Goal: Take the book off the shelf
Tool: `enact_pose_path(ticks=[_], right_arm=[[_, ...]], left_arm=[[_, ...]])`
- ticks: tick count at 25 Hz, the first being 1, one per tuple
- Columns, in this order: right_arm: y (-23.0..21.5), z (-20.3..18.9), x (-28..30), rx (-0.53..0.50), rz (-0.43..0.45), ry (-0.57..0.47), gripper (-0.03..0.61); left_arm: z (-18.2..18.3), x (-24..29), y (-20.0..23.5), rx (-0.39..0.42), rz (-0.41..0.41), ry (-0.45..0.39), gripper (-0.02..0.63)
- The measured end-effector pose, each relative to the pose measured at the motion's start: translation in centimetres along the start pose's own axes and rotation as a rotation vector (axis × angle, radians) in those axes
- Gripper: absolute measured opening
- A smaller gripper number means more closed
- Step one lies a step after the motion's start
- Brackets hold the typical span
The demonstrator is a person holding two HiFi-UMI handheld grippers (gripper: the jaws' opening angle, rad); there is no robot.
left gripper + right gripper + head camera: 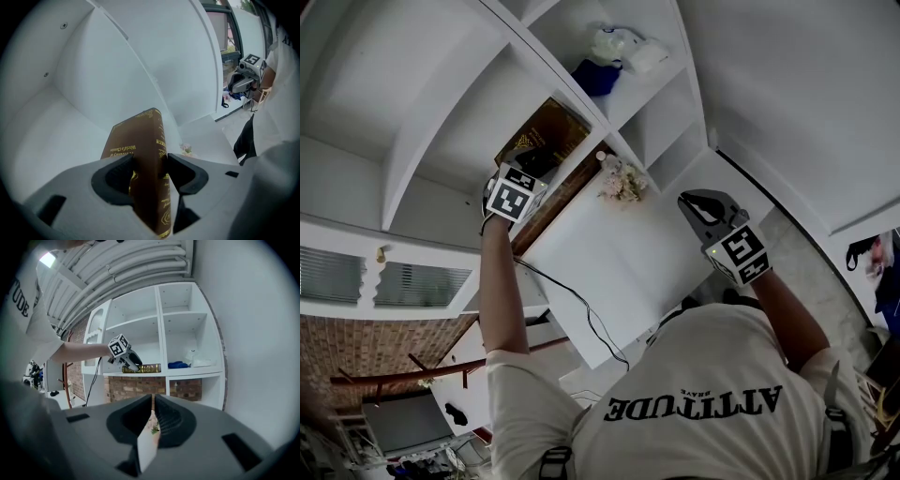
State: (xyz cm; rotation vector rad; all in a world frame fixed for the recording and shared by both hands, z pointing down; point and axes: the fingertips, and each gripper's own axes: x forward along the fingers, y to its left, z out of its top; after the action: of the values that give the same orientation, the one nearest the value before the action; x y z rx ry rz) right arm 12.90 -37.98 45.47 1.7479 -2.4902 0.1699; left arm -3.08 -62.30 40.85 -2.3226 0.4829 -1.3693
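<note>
A brown book with gold print sits in a middle compartment of the white shelf unit. My left gripper reaches into that compartment and is shut on the book, one pad on the cover and one beside the spine. In the right gripper view the book lies on its shelf board with the left gripper at its left end. My right gripper hovers apart over the white table's right edge. Its jaws stand together with nothing between them.
A white table stands below the shelf, with a small bunch of flowers at its far edge and a black cable trailing off it. The compartment beside the book holds a blue cloth and white bags.
</note>
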Motion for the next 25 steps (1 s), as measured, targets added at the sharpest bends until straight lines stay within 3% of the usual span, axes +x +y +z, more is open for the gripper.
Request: enact_pose_path(ticks=[16,21,25], right_arm=[[0.7,-0.1,0.1,0.003,0.039,-0.009,0.032],[0.2,0.0,0.0,0.000,0.034,-0.006,0.032],[-0.1,-0.2,0.1,-0.001,0.033,0.002,0.032]], left_arm=[[0.8,-1.6,-3.5,0.003,-0.022,0.020,0.242],[0.8,-1.3,-3.8,0.005,0.020,0.007,0.258],[0.6,-0.7,-4.7,0.107,0.131,0.055,0.326]])
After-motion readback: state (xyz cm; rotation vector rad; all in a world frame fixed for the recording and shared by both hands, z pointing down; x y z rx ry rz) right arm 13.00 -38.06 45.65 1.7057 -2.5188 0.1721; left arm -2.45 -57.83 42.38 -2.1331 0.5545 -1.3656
